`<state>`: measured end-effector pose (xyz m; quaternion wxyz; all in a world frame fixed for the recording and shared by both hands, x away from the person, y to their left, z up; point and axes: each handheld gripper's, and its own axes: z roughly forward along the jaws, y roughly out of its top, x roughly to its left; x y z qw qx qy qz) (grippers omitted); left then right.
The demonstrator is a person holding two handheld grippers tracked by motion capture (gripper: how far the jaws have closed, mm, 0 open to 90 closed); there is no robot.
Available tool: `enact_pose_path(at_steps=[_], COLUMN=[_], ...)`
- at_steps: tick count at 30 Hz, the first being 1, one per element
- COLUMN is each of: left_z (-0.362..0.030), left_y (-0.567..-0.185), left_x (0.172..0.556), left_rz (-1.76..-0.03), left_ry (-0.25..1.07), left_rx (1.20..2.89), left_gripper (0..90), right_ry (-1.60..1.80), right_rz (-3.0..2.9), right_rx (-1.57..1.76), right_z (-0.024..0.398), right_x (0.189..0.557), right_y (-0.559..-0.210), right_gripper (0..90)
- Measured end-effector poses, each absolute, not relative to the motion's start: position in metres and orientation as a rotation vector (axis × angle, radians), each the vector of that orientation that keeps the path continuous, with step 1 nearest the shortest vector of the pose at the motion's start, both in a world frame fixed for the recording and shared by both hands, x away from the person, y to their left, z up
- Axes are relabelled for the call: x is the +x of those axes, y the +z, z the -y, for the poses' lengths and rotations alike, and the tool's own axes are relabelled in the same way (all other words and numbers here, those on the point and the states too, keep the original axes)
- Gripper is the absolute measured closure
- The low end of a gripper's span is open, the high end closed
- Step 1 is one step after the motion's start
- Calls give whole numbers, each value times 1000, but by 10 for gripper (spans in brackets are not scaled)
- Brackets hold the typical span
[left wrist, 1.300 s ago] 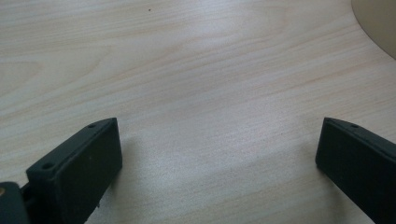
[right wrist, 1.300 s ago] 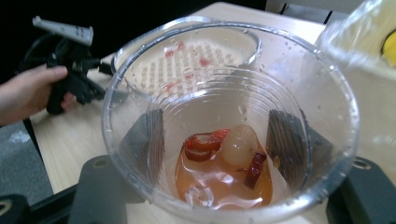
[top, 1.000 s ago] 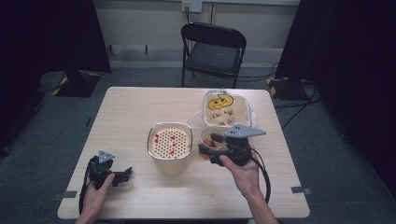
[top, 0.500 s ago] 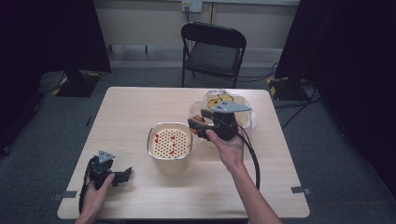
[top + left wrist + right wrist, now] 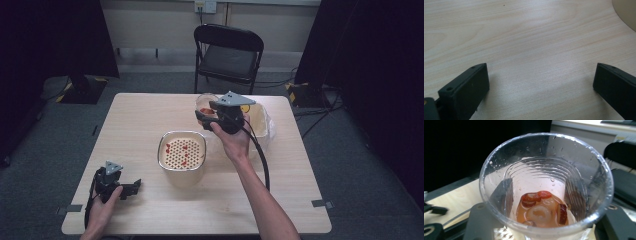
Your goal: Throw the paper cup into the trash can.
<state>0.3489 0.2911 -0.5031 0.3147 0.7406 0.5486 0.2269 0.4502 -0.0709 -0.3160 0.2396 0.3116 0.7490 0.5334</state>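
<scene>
A: High view, nearest first: at about seven o'clock on the pale wooden surface, the left gripper rests in the person's hand. Its jaws stand wide apart with nothing but bare wood between them, as the left gripper view confirms.

B: And at the middle?

A: A cream rectangular tub topped by a perforated strainer insert, with a few red bits lying on the holes. Farther out, toward one o'clock, the right gripper holds a clear ribbed plastic cup up off the surface, beyond the tub. Its jaws have just been closing, and they are narrow, clamped on the cup's walls.

B: What's in the cup?

A: The right gripper view shows reddish liquid, red slices and pale round pieces pooled at the bottom. Behind the hand sits a crinkled clear plastic bag.

B: Risks?

A: I'd judge the thin wall the weak point. Squeezing harder could buckle the cup and slop liquid out. Tipping it short of the strainer would spill onto the wood, and wet plastic may slip through the jaws.
</scene>
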Motion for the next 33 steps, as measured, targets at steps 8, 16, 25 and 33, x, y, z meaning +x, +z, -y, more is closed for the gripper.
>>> enact_pose_path(at_steps=[8, 16, 25, 33], left_z=[-291, -291, -291, -291], left_y=[-503, -503, -503, -503], left_x=[349, 349, 349, 349], left_rz=[-1446, -1445, -1446, -1446], left_ry=[598, 598, 598, 596], left_rx=[1952, 1952, 1952, 1951], left_gripper=[0, 0, 0, 0], right_ry=[1375, 1157, 984, 862], right_rz=[-1993, -2008, -2012, -2011], right_rx=[810, 696, 596, 494], right_z=[67, 58, 50, 41], right_x=[457, 456, 450, 440], right_y=[-318, -318, -315, -315], right_gripper=[422, 436, 451, 459])
